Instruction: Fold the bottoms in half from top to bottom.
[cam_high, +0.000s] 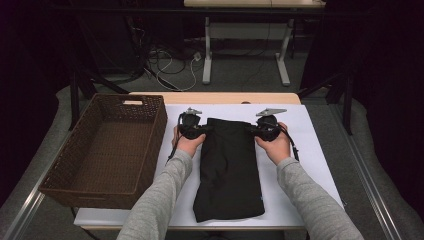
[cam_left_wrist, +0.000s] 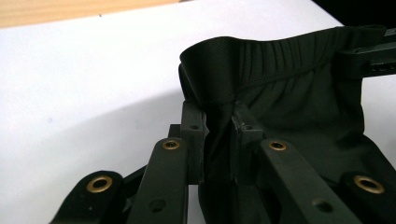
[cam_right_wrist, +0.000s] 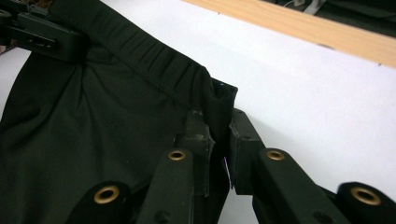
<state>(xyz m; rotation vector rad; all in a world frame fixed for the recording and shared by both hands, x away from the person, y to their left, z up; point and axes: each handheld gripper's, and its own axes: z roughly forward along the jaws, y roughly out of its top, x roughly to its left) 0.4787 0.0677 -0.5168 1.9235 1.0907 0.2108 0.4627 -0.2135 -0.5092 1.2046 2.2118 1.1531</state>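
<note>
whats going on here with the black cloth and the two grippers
A person at a table holds a gripper in each hand and has clamped both onto a black garment, which looks like shorts or trousers with an elastic waistband. The left gripper pinches one waistband corner, the right gripper the other, jaws shut on the fabric. The waistband end is raised slightly off the white table cover, while the rest lies flat. A brown wicker basket sits empty to the left.

Both forearms reach forward, left tongs (cam_high: 204, 129) and right tongs (cam_high: 248, 129) clamped shut
</note>
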